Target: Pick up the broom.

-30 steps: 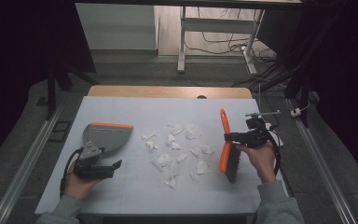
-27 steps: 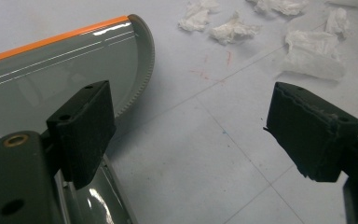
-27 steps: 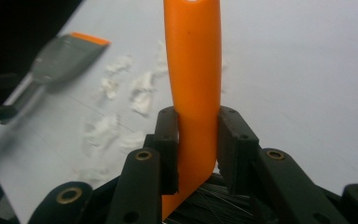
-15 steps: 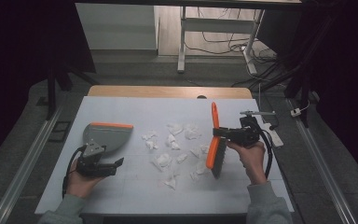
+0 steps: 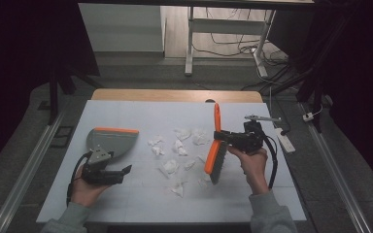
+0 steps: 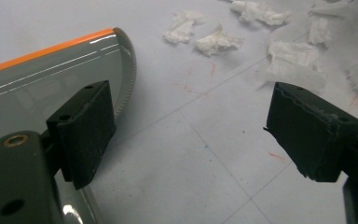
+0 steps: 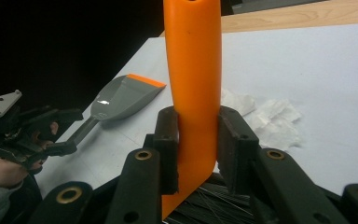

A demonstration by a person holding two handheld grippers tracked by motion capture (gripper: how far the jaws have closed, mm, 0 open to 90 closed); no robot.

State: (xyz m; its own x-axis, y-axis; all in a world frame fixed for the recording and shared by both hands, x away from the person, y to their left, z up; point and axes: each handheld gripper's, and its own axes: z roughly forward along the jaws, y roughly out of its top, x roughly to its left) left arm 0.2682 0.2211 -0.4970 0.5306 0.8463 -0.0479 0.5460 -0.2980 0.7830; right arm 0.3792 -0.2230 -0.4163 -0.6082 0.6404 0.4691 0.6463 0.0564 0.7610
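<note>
Early going — right gripper [image 5: 223,137] clamped on brush [image 5: 214,145], paper scraps [image 5: 177,150] just beyond its bristles, unswept. Left gripper [image 5: 126,169] spread open, probably not gripping the dustpan [image 5: 109,141] beside it.

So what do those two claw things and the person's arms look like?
Both are black. The left claw has thick square pads and a black cable looping behind. The right claw carries a grey three-cornered plate on top and a black cable too. The person wears grey sleeves.
</note>
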